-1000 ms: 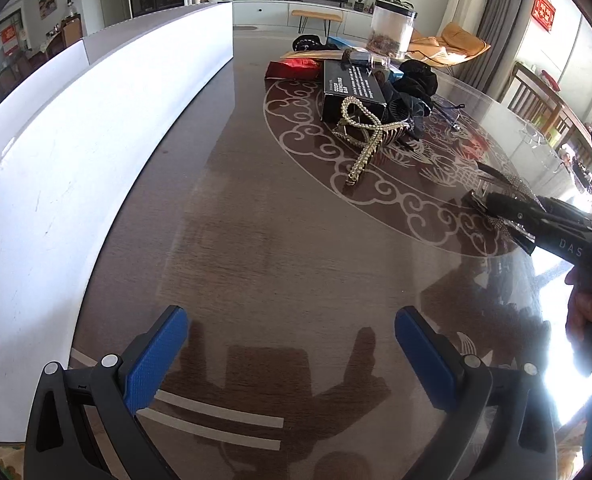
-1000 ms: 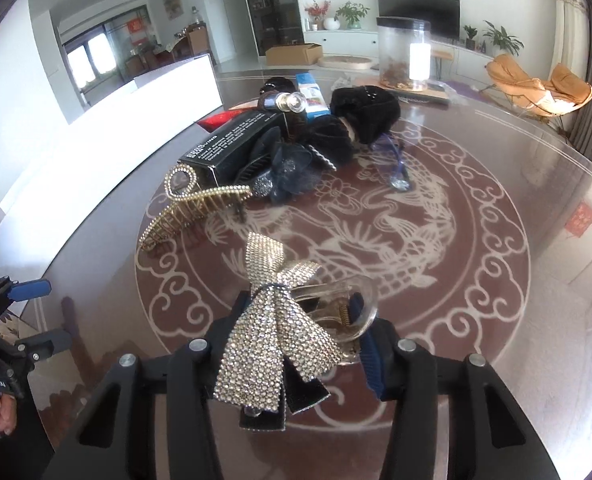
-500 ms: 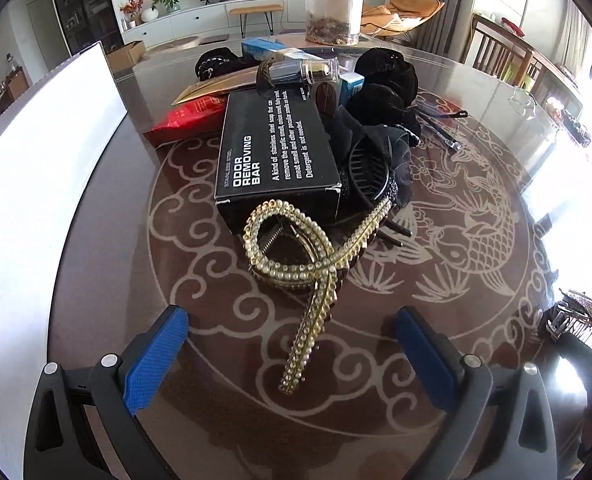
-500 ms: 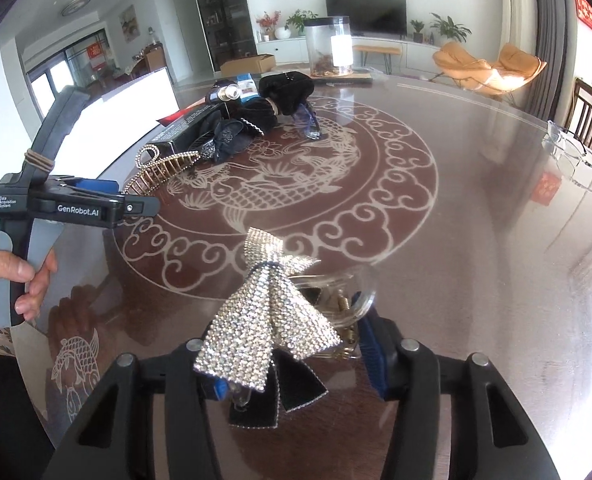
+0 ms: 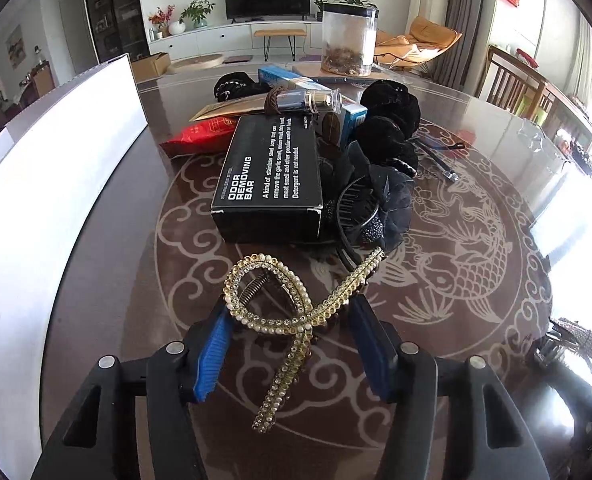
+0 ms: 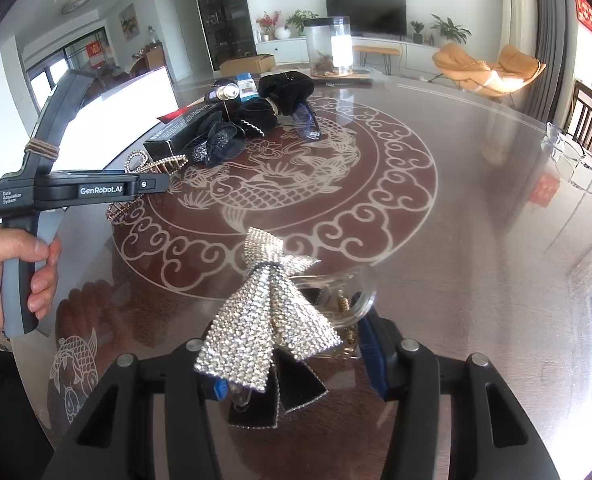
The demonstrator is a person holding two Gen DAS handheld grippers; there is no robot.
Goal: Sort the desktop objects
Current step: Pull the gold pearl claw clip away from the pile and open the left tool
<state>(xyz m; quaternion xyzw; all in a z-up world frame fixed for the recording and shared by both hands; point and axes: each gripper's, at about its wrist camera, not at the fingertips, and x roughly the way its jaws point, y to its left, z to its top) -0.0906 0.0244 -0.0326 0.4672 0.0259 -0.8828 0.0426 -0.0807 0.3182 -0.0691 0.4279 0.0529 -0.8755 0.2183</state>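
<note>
A gold hair clip (image 5: 292, 312) set with pearls lies on the glass-topped table (image 5: 476, 380), just in front of the pile. My left gripper (image 5: 289, 305) straddles its looped end and its jaws are closing, both blue pads touching the clip's sides. The right wrist view shows that left gripper (image 6: 152, 186) from the side, in a person's hand (image 6: 0, 276), over the gold hair clip (image 6: 154, 164). My right gripper (image 6: 292, 344) is shut on a rhinestone bow hair clip (image 6: 268, 320), held above the table; the bow hides its left pad.
Behind the gold clip stands a pile: a black "Odor Removing Bar" box (image 5: 270, 172), a black flower clip (image 5: 376, 200), black scrunchies (image 5: 392, 112), a red packet (image 5: 200, 136), a small bottle (image 5: 304, 100). A clear jar (image 5: 348, 40) stands farther back. A white board (image 5: 56, 152) lines the left edge. Clear glasses (image 6: 572, 160) lie far right.
My left gripper swung from bare table to the pile and its jaws narrowed from wide open onto the gold clip. My right gripper drew back from the pile with the bow, then held still.
</note>
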